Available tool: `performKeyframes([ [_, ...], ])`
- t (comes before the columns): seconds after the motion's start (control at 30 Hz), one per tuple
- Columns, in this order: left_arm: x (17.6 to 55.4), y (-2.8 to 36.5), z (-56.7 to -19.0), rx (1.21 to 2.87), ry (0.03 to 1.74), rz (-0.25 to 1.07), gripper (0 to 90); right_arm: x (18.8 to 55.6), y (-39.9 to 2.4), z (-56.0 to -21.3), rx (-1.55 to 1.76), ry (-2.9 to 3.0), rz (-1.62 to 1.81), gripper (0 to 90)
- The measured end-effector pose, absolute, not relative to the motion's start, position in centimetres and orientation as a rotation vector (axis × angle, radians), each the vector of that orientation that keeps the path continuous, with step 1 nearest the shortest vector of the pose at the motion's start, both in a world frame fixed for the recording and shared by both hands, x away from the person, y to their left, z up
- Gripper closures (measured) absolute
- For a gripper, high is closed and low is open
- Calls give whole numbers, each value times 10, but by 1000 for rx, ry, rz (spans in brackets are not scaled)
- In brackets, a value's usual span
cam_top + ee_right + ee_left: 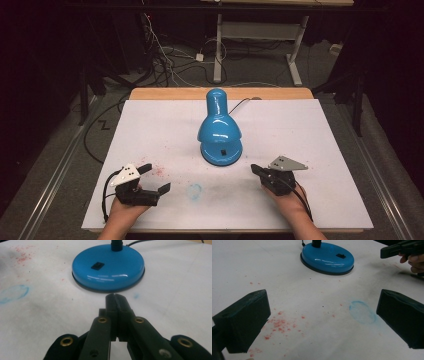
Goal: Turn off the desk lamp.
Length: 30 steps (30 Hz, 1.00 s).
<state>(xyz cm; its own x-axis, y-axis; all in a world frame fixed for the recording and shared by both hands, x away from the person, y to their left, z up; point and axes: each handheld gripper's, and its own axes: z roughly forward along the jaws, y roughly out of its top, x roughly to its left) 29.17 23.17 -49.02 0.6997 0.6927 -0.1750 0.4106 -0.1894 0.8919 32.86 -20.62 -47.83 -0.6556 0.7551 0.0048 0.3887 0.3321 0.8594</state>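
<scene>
**Lamp sitting between two grippers**

The lamp (219,131) is standing at the centre of the high view on the white table (325,130); the left gripper (154,179) is resting at lower left, well apart from it, jaws spread wide and gripping nothing; the right gripper (256,169) is sitting at lower right, jaws clenched together on nothing, tips pointing at the lamp's base (108,267) and lying just short of it; the switch (97,265) is facing the tips.

Both grippers (156,178) (256,170) black w/ grey 3-corner top plates, black cables; brass rivets on right one's arms.
</scene>
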Motion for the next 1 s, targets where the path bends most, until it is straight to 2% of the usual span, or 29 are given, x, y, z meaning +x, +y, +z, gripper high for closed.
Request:
performKeyframes([
  [0.43, 289, 231, -489, 1824, 869, 317, 0, 297, -256, -482, 1084, 2126, 1273, 900],
  [0.67, 289, 226, -488, 1836, 858, 313, 0, 300, -254, -480, 1084, 2099, 1291, 900],
  [0.9, 289, 227, -489, 1844, 857, 312, 0, 302, -252, -485, 1086, 2139, 1254, 764],
  [1.0, 289, 228, -488, 1843, 856, 309, 0, 303, -250, -486, 1085, 2153, 1233, 655],
])
